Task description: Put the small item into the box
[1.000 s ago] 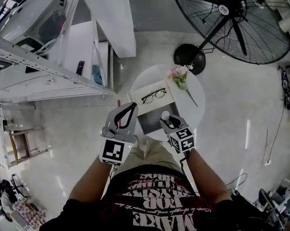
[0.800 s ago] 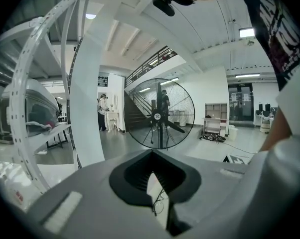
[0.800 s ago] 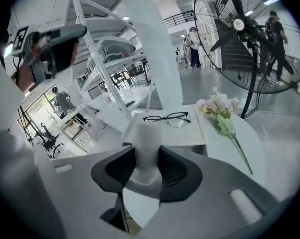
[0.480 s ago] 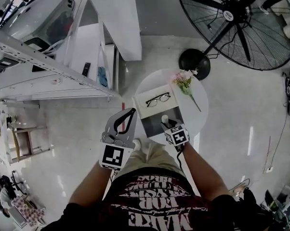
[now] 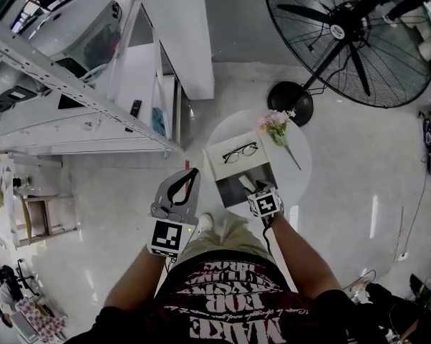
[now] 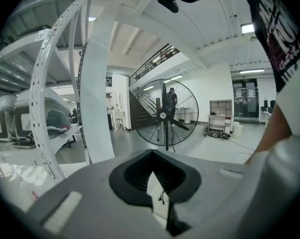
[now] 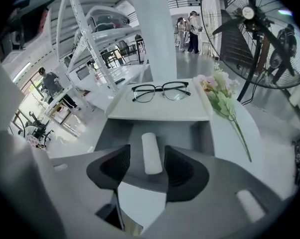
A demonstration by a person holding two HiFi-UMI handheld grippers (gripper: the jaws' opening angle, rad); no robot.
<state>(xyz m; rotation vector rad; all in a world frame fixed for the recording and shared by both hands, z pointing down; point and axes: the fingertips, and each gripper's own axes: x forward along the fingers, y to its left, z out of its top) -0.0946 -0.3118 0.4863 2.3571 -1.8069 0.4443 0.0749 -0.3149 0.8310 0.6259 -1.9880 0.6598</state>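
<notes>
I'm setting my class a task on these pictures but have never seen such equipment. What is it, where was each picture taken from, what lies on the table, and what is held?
No robot here: a person holds hand-worked tongs in each hand. One picture comes from a camera on the person's head, looking steeply down; the other two from cameras riding on the tongs. On the round white table stands an open box; the white lid behind it carries glasses, and a flower sprig lies alongside. The right tongs have just been opening: the small white item lies in the box between their jaws, which stand apart without pressing it. The left tongs are shut and empty, beside the table.
</notes>
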